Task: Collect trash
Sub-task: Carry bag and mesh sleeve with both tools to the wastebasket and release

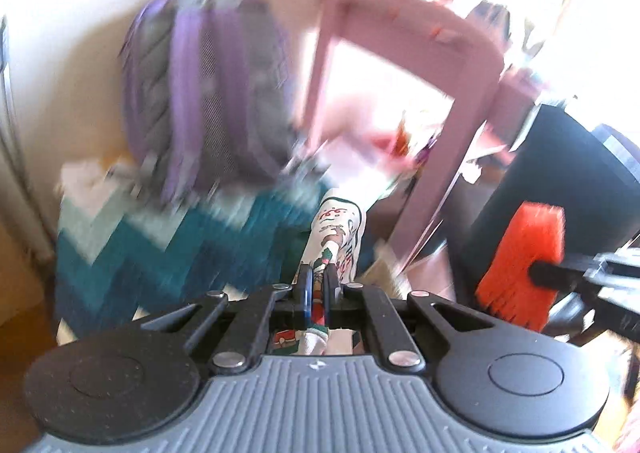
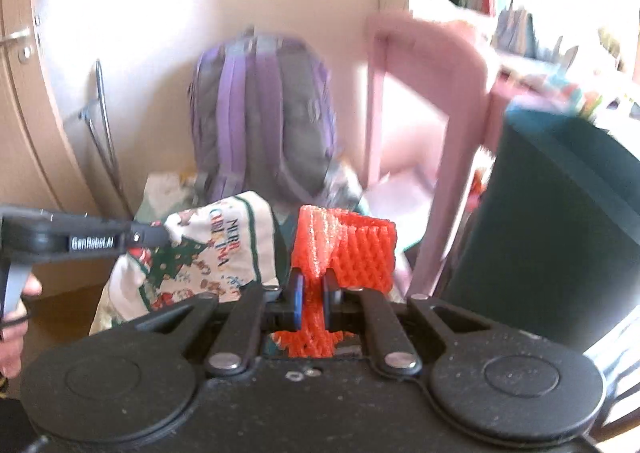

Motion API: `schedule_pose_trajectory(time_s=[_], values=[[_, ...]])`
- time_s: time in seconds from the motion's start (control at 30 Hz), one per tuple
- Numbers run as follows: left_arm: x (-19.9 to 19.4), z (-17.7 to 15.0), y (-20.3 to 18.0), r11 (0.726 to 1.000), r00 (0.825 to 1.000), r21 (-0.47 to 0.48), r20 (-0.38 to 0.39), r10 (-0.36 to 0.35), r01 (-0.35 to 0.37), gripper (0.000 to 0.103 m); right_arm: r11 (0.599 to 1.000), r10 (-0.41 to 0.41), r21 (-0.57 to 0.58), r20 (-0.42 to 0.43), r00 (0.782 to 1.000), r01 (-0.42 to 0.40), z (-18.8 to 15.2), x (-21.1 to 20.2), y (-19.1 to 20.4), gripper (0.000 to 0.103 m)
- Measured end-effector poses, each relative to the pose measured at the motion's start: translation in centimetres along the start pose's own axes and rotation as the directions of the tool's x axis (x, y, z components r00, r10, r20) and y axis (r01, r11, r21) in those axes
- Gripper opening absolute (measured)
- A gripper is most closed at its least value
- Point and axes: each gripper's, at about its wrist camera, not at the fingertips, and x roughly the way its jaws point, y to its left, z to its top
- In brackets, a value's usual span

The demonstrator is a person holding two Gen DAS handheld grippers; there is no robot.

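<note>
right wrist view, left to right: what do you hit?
Left gripper shut on a white Christmas-print paper napkin → right gripper shut on an orange foam mesh sleeve → pink wooden chair frame → dark teal bin. A purple-grey backpack stands behind the middle.

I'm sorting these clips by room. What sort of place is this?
Probably a child's bedroom or playroom: a purple backpack leans against the wall, a pink chair stands beside it, and a teal zigzag rug covers the floor.

Left gripper (image 1: 316, 289) with ribbed grey housing, black linkage arms, silver rivets, blue-edged pads, right gripper (image 2: 313, 293) all black, white lettering
</note>
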Motion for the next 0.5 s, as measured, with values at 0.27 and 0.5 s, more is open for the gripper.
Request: schedule_pose_trajectory(time_s=[0.27, 0.5], values=[[-4.5, 10.3, -8.8, 0.993, 0.982, 0.082, 0.160, -0.100, 0.088, 0.005, 0.995, -0.095, 0.014, 0.177, 0.980, 0.094, 7.0, -7.1, -5.1, 0.008], [-7.3, 17.4, -18.6, 0.966, 0.940, 0.192, 0.261, -0.221, 0.174, 0.005, 0.977, -0.209, 0.108, 0.256, 0.944, 0.187, 10.1, -11.3, -12.1, 0.008]])
